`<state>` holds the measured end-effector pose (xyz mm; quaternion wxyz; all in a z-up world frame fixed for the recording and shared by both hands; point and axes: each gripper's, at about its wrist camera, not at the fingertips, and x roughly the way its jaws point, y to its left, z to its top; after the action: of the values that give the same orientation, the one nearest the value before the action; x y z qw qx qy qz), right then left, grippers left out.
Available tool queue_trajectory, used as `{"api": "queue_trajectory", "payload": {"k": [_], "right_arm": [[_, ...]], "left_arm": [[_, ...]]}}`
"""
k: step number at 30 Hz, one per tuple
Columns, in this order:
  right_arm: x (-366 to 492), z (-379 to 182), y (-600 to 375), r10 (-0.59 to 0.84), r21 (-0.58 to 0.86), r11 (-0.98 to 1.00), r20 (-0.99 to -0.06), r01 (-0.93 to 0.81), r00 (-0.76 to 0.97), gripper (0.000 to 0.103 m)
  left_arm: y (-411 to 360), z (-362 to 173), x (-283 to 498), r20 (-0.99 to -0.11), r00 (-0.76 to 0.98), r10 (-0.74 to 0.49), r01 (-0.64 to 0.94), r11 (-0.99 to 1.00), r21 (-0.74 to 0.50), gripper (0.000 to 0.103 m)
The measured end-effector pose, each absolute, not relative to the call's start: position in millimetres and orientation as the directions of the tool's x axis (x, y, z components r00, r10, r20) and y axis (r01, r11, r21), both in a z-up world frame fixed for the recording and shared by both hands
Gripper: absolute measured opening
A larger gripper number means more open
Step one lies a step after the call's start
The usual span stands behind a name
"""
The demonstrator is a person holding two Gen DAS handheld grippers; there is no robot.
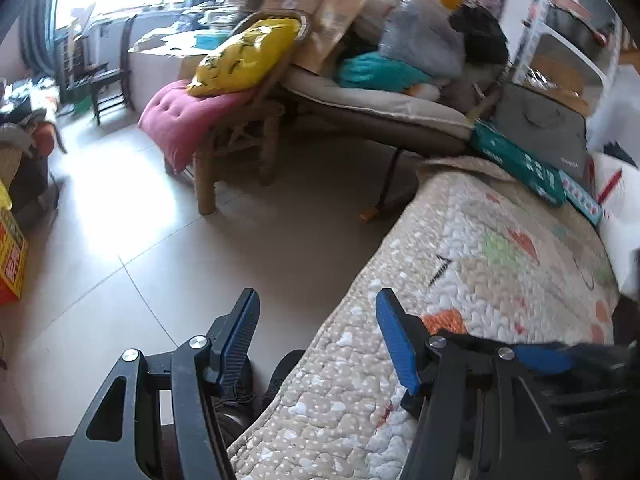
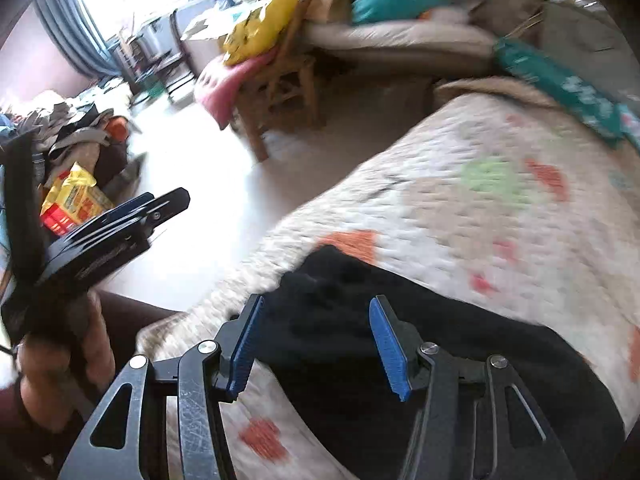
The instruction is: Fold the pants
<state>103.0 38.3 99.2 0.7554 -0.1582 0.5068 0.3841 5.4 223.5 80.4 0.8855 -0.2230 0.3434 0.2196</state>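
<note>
Pants bunched on quilt — unfolded as yet. Left gripper, right gripper spread wide, gripping nothing.

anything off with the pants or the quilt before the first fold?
The black pants lie bunched in a heap near the edge of the patterned quilt, not spread flat. The right gripper is open above them; the left gripper is open, off the pants. No damage shows.

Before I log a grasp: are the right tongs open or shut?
Open. The right tongs show a wide gap between the blue pads, with the black pants lying on the quilt beneath, ungripped.
</note>
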Motion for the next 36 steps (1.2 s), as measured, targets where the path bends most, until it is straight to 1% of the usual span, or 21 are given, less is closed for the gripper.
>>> {"api": "queue_trajectory", "payload": {"k": [2,3,4,5,6,9,13,16,17,18,20,22,23,24,26,29,31,33,34,36], "right_arm": [[108.8,76.2,65.7,0.367,0.135,0.662,-0.916,-0.738,0.162,0.059],[109.6,66.0,72.9,0.335,0.116,0.662,-0.929,-0.74,0.155,0.049],[110.3,54.7,81.2,0.29,0.084,0.664,-0.945,-0.743,0.152,0.029],[110.9,41.7,88.0,0.233,0.044,0.666,-0.961,-0.744,0.151,0.021],[112.3,38.7,86.9,0.223,0.032,0.668,-0.962,-0.744,0.159,0.02],[119.4,48.7,80.7,0.272,0.069,0.69,-0.947,-0.721,0.169,0.017],[142.5,65.3,86.2,0.31,0.08,0.727,-0.925,-0.682,0.222,0.017],[165.6,57.9,100.9,0.291,0.07,0.755,-0.926,-0.652,0.239,0.018],[173.7,55.5,104.4,0.281,0.062,0.766,-0.928,-0.64,0.246,0.023],[181.6,51.7,104.9,0.282,0.074,0.776,-0.929,-0.627,0.24,0.032],[192.5,44.6,103.5,0.312,0.138,0.787,-0.93,-0.601,0.195,0.045],[191.8,51.2,93.2,0.362,0.197,0.801,-0.911,-0.565,0.196,0.048],[189.5,60.0,84.0,0.399,0.229,0.802,-0.893,-0.551,0.209,0.054],[186.9,66.4,76.2,0.412,0.237,0.804,-0.883,-0.545,0.224,0.055],[174.7,83.9,57.2,0.418,0.223,0.796,-0.875,-0.563,0.244,0.055],[144.6,103.0,10.6,0.372,0.138,0.781,-0.886,-0.608,0.276,0.055],[128.7,110.7,-29.3,0.346,0.105,0.793,-0.889,-0.6,0.302,0.055],[117.3,119.9,-91.5,0.257,0.032,0.852,-0.896,-0.523,0.363,0.055],[114.5,122.9,-113.1,0.224,0.012,0.875,-0.897,-0.484,0.382,0.055],[113.1,130.1,-181.8,0.141,-0.007,0.94,-0.903,-0.342,0.405,0.055]], "left_arm": [[229.2,78.7,5.1,-0.712,0.666,0.224,-0.553,0.788,-0.27,0.06],[232.9,77.0,4.7,-0.717,0.665,0.209,-0.558,0.777,-0.291,0.06],[235.8,76.2,3.8,-0.72,0.665,0.198,-0.561,0.769,-0.307,0.06],[238.3,75.5,3.3,-0.722,0.666,0.188,-0.564,0.76,-0.323,0.06],[240.4,75.4,2.4,-0.721,0.668,0.184,-0.57,0.75,-0.336,0.06],[242.2,79.0,1.7,-0.709,0.679,0.189,-0.578,0.734,-0.357,0.06],[238.0,82.8,4.0,-0.7,0.687,0.195,-0.567,0.746,-0.348,0.06],[236.9,82.6,4.5,-0.702,0.684,0.199,-0.567,0.751,-0.34,0.06],[237.1,82.0,4.7,-0.704,0.681,0.201,-0.57,0.75,-0.337,0.06],[237.3,81.1,5.3,-0.706,0.678,0.203,-0.572,0.749,-0.334,0.06],[237.1,78.4,7.6,-0.715,0.669,0.204,-0.576,0.75,-0.324,0.06],[235.9,75.9,9.9,-0.723,0.66,0.202,-0.575,0.755,-0.315,0.06],[234.7,75.3,11.3,-0.726,0.659,0.198,-0.573,0.757,-0.314,0.06],[232.9,74.7,12.4,-0.728,0.658,0.194,-0.569,0.762,-0.31,0.06],[228.7,74.9,14.7,-0.728,0.66,0.188,-0.554,0.776,-0.302,0.06],[217.0,72.1,21.9,-0.732,0.666,0.141,-0.501,0.812,-0.3,0.06],[201.1,71.3,30.9,-0.736,0.668,0.11,-0.453,0.845,-0.285,0.06],[184.2,76.7,39.5,-0.737,0.671,0.082,-0.395,0.88,-0.262,0.06],[171.5,84.2,43.5,-0.723,0.688,0.055,-0.345,0.902,-0.259,0.06],[155.8,93.0,47.7,-0.71,0.703,0.036,-0.302,0.919,-0.252,0.061]]}}
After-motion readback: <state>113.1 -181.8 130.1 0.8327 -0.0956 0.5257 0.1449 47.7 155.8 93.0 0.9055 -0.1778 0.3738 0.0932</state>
